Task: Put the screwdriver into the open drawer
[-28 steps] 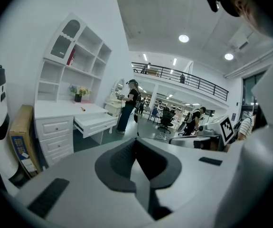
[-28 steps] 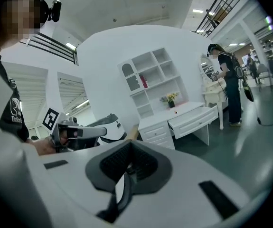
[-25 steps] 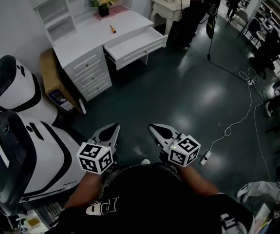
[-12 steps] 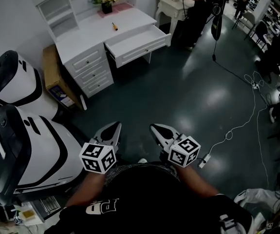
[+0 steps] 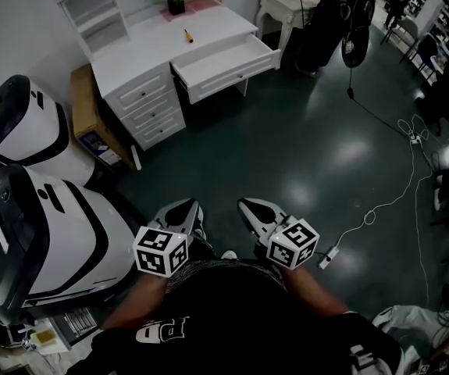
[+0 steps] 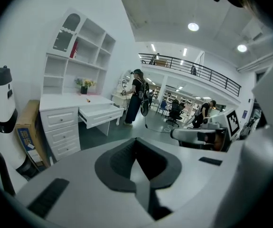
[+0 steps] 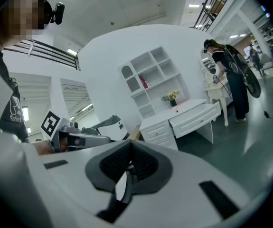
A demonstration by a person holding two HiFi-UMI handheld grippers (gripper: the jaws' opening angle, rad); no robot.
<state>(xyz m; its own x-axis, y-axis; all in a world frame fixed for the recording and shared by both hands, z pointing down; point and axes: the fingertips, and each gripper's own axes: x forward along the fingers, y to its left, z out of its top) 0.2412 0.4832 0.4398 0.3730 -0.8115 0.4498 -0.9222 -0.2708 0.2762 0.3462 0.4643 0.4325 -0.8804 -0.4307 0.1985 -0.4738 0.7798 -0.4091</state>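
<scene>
The screwdriver (image 5: 187, 35), small with an orange handle, lies on top of the white desk (image 5: 142, 57) far ahead. Below the desktop the open drawer (image 5: 228, 61) sticks out to the right. My left gripper (image 5: 188, 205) and right gripper (image 5: 244, 205) are held side by side close to my body, well short of the desk, above the dark floor. Both are shut with nothing between the jaws. In the left gripper view the desk (image 6: 60, 109) and drawer (image 6: 100, 114) show beyond the shut left gripper (image 6: 136, 139). The right gripper (image 7: 129, 144) faces the drawer (image 7: 195, 116).
Two large white-and-black machines (image 5: 29, 201) stand at my left. A cardboard box (image 5: 87, 116) leans against the desk's side. A flower pot (image 5: 177, 2) sits on the desk's back. A person (image 5: 333, 14) stands by a small table at upper right. Cables (image 5: 380, 201) trail on the floor.
The desk has drifted slightly lower and to the right in the head view as I come nearer. Both grippers stay shut and side by side in front of me.
</scene>
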